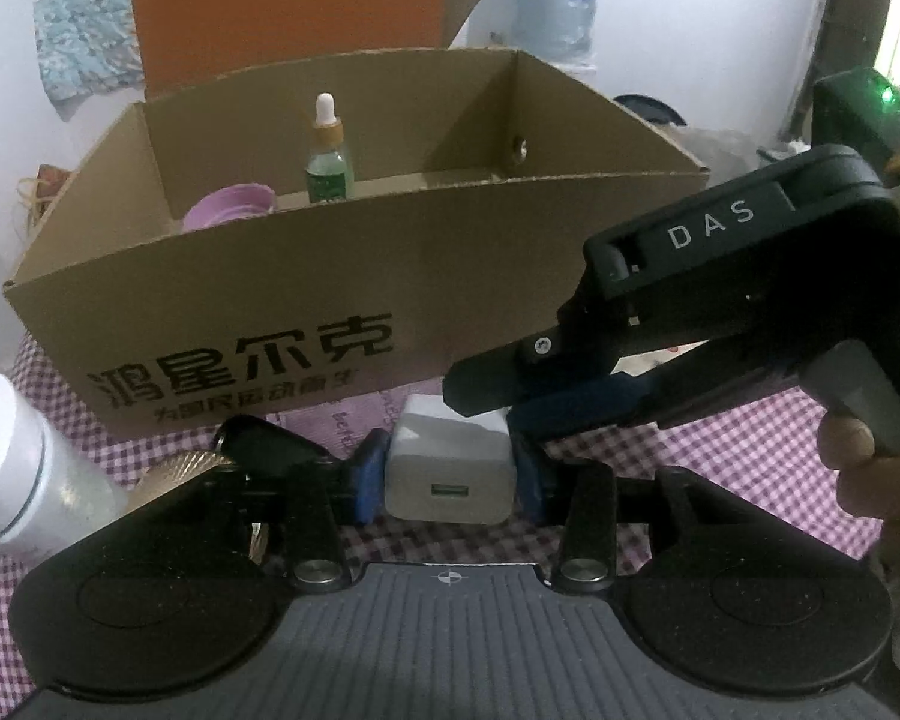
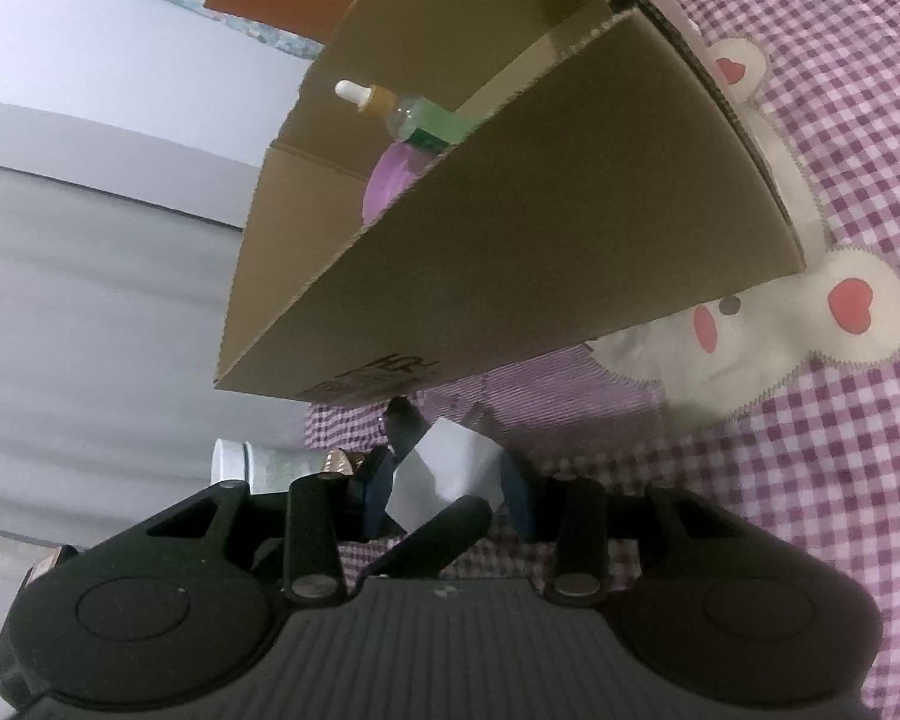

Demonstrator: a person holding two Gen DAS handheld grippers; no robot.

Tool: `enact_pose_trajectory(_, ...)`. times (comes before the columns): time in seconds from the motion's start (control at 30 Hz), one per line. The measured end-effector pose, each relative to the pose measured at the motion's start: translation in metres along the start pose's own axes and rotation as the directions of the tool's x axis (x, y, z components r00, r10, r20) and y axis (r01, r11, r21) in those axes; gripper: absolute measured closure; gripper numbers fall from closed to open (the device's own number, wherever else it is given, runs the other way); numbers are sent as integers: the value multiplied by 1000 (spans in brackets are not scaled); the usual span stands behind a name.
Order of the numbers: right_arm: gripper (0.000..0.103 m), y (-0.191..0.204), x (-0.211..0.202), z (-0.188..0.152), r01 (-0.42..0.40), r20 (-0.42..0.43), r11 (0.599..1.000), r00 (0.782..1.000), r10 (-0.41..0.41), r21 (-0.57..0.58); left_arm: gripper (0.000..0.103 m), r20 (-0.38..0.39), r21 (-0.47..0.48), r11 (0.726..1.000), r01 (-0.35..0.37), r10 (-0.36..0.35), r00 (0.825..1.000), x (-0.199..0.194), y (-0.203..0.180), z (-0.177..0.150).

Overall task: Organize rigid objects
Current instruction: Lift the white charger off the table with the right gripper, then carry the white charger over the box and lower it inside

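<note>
A white USB charger cube (image 1: 450, 474) sits just above the checked cloth, in front of the cardboard box (image 1: 354, 276). My left gripper (image 1: 450, 477) is shut on it, one blue pad pressing each side. My right gripper (image 1: 483, 411) reaches in from the right, its fingers over the cube's far top edge. In the right wrist view the tilted charger (image 2: 444, 468) fills the gap of the right gripper (image 2: 447, 492), and a black left-gripper finger crosses in front. Inside the box stand a green dropper bottle (image 1: 328, 156) and a purple cup (image 1: 228, 213).
A white-capped bottle (image 1: 12, 462) and a gold textured object (image 1: 186, 468) lie close on the left. The purple checked cloth (image 2: 810, 480) carries a bear patch (image 2: 750, 330) beside the box. A hand (image 1: 852, 462) holds the right gripper's handle. A water jug (image 1: 561, 0) stands behind.
</note>
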State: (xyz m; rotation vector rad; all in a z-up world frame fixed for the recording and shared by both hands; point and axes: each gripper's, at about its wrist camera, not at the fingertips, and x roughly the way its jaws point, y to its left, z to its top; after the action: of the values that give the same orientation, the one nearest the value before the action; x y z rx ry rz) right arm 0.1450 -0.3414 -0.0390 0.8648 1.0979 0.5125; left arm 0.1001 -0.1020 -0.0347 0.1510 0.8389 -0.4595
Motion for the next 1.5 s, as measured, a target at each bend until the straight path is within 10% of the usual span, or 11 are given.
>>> enact_pose_trajectory(0.77, 60, -45, 18, -16, -56, -98, 963, 992, 84, 265, 61, -10, -86, 994, 73, -74, 997, -16, 13, -20)
enact_pose_trajectory(1.5, 67, 5, 10, -11, 41, -84, 992, 995, -52, -123, 60, -57, -15, 997, 80, -81, 995, 3, 5, -25)
